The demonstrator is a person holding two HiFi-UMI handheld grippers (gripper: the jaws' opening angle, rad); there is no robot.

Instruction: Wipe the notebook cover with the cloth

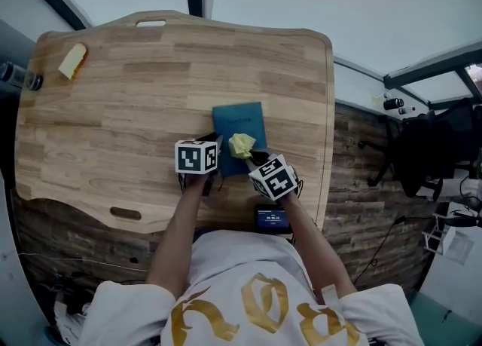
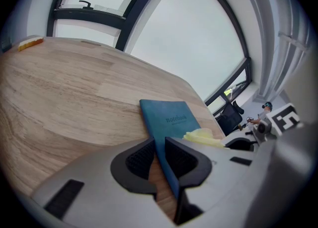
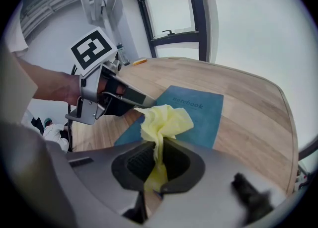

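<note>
A blue notebook (image 1: 239,127) lies flat on the wooden table (image 1: 135,96), its cover up. My left gripper (image 1: 216,157) is shut on the notebook's near left edge (image 2: 166,170), which sits between the two black pads. My right gripper (image 1: 247,157) is shut on a yellow cloth (image 1: 242,144), held over the notebook's near part. In the right gripper view the cloth (image 3: 165,121) bunches out of the jaws above the cover (image 3: 198,115), with the left gripper (image 3: 141,104) just to its left. In the left gripper view the cloth (image 2: 204,136) rests on the notebook's right side.
A small yellow-orange object (image 1: 73,59) lies at the table's far left corner, next to a dark cylinder (image 1: 19,76) at the edge. A small dark device (image 1: 271,218) sits at the near table edge. Chairs and stands (image 1: 429,148) crowd the floor to the right.
</note>
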